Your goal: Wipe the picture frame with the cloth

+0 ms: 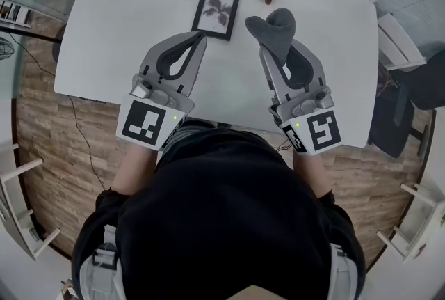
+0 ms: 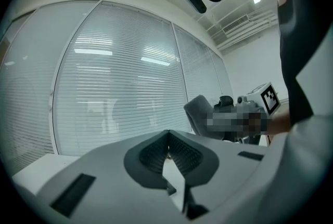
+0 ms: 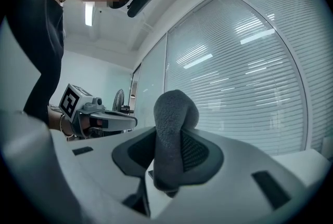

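Beside the flat black picture frame (image 1: 216, 14), my right gripper (image 1: 279, 49) pinches the soft grey cloth (image 1: 273, 28), my left gripper (image 1: 199, 38) is closed and empty; I'd rub gently.

— Bright in here, isn't it? Soft, even light; the white table (image 1: 104, 27) barely holds a shadow.
— It's mostly the ceiling strips (image 3: 89, 14). They glare off the blinds (image 2: 119, 93) in both gripper views.
— Those views bow hard and go dark at the corners.
— And the cloth (image 3: 171, 134), close up, looks slightly soft.
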Demonstrator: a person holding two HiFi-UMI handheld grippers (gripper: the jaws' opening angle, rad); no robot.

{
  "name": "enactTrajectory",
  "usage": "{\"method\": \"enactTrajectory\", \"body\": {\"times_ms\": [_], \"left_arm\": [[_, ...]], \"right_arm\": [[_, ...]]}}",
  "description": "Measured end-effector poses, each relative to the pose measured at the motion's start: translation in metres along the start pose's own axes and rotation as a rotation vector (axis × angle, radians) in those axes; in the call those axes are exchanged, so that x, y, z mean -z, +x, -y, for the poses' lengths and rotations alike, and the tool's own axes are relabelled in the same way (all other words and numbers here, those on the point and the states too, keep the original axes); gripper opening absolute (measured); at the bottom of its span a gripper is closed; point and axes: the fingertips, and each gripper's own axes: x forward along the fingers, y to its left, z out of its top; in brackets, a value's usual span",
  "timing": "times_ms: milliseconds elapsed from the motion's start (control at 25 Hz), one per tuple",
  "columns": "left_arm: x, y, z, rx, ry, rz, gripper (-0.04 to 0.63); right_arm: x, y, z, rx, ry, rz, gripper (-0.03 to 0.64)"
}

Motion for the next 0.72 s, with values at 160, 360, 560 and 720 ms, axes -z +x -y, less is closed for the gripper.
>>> {"method": "enactTrajectory", "body": {"times_ms": [160, 360, 560, 720], "left_arm": [[0.0002, 0.0036, 0.0008, -0.001, 0.004, 0.001, 0.012], [-0.0027, 0.0035, 0.0011, -0.005, 0.002, 0.003, 0.012], [-0.0039, 0.0029, 0.0021, -0.005, 0.003, 0.003, 0.012], [-0.0039, 0.0016, 0.0024, -0.009, 0.006, 0.009, 0.014]], "right_arm": [[0.0004, -0.0019, 0.0040, -0.001, 0.001, -0.001, 0.115], [-0.0013, -0.0025, 0.0052, 0.000, 0.005, 0.003, 0.115], [-0.0018, -0.0036, 0.0042, -0.003, 0.006, 0.005, 0.115], [-0.0018, -0.0041, 0.0038, -0.002, 0.007, 0.007, 0.115]]}}
